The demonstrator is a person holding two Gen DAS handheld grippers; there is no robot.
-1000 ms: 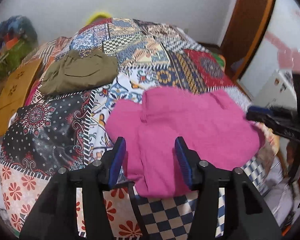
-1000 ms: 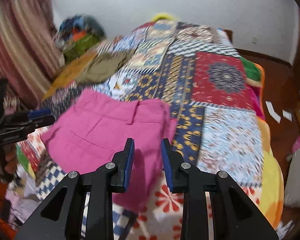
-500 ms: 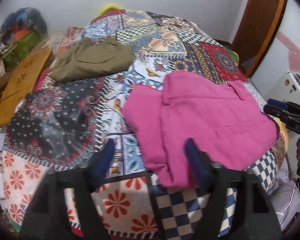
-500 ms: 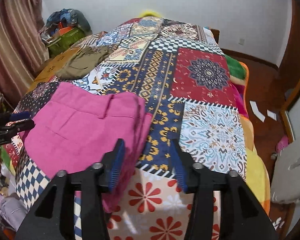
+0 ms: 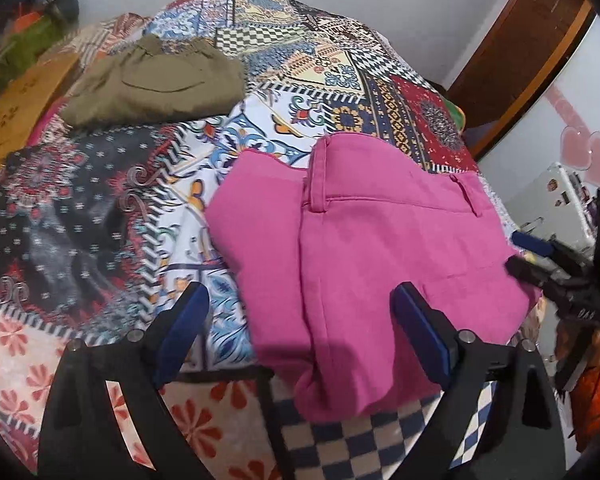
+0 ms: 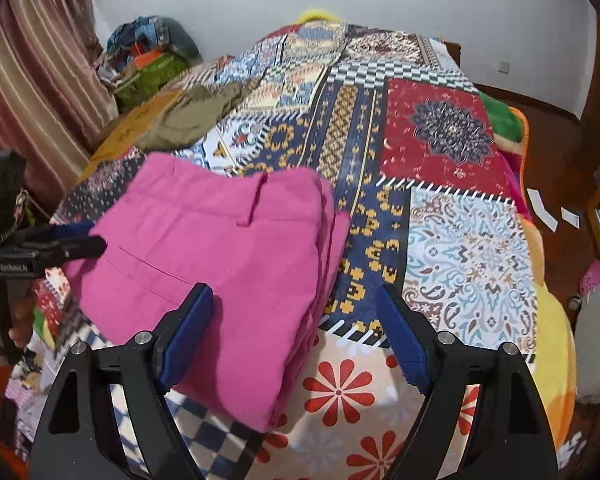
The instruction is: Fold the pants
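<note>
Folded pink pants point(image 5: 364, 248) lie near the front edge of the patchwork bed; they also show in the right wrist view point(image 6: 228, 264). My left gripper point(image 5: 300, 332) is open and empty, held just above the pants' near left corner. My right gripper point(image 6: 292, 332) is open and empty, above the pants' near right edge. Each gripper shows in the other's view: the right gripper point(image 5: 540, 260) at the right edge, the left gripper point(image 6: 60, 240) at the left edge.
Folded olive pants point(image 5: 156, 84) lie at the bed's far left, also in the right wrist view point(image 6: 196, 116). The patchwork quilt point(image 6: 440, 160) covers the bed. A clothes pile point(image 6: 148, 64) sits by the striped curtain. A wooden door point(image 5: 516, 48) stands right.
Both grippers have opened wide and pulled back a little from the pink pants, which now lie released on the bed.
</note>
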